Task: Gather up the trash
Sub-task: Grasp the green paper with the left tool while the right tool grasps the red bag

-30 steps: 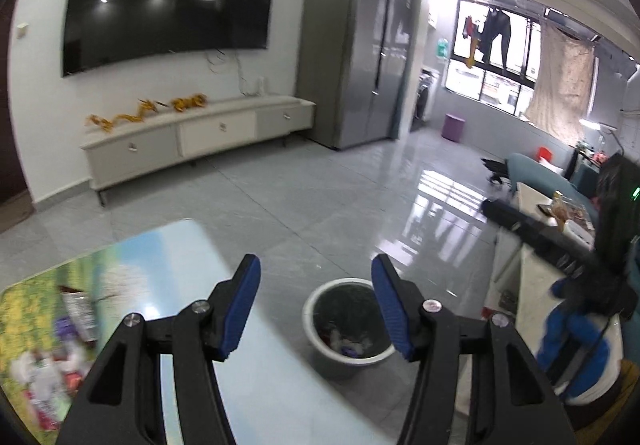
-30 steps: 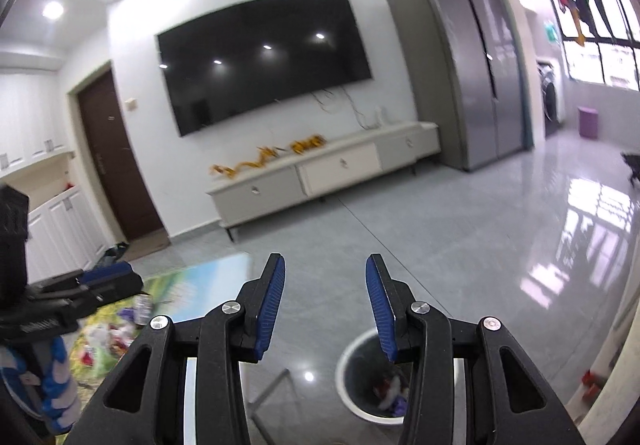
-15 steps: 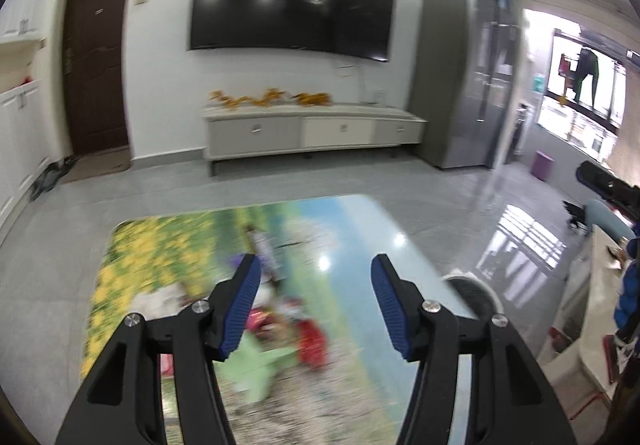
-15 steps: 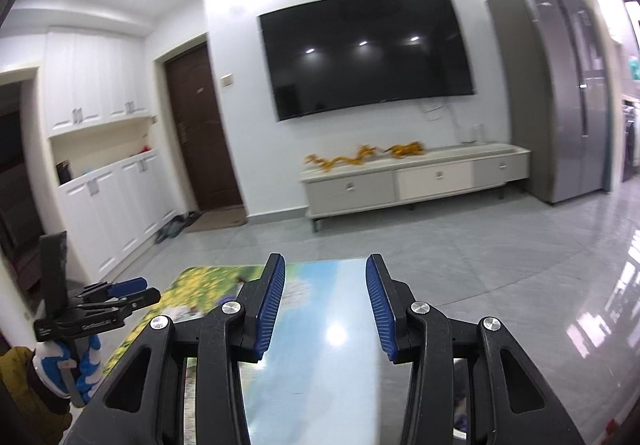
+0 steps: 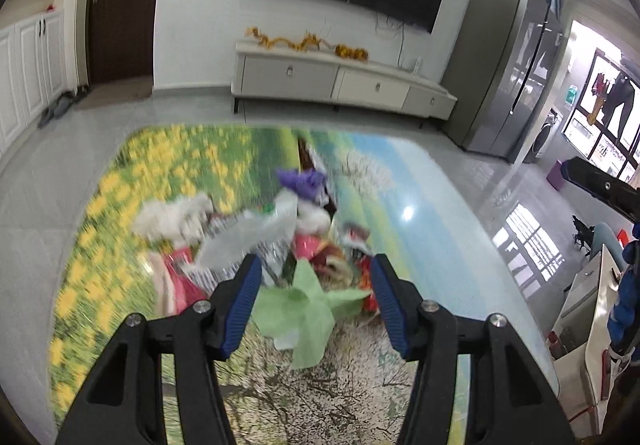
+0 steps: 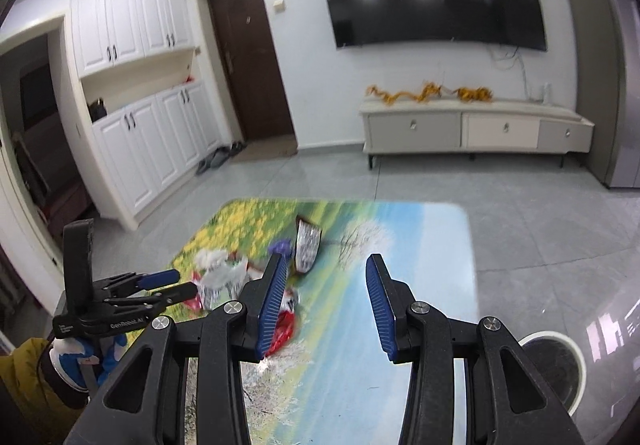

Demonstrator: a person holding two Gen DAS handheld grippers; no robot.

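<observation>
Both tools are empty right now: the left tool (image 5: 316, 277) has its blue pads spread apart above the trash pile (image 5: 280, 229), nothing pinched between them, and the right tool (image 6: 326, 291) is apart too, over a bare stretch of the surface (image 6: 420, 245) just right of the pile. That surface has a shiny landscape print, yellow flowers on one side and blue sky on the other. The trash sits bunched in the middle of it: a light green sheet (image 5: 308, 309) at the near edge of the pile, right under the left tool, a clear plastic wrapper (image 5: 248, 233) behind that, some white crumpled stuff (image 5: 172, 217) to the left, a purple scrap (image 5: 302, 181) at the far side, plus red wrappers (image 5: 308, 245) mixed in. It's pretty blurry though. A silver foil packet (image 6: 307, 245) lies at the far end of the pile. The white trash bin (image 6: 552, 361) stands on the floor off the surface's right edge.
</observation>
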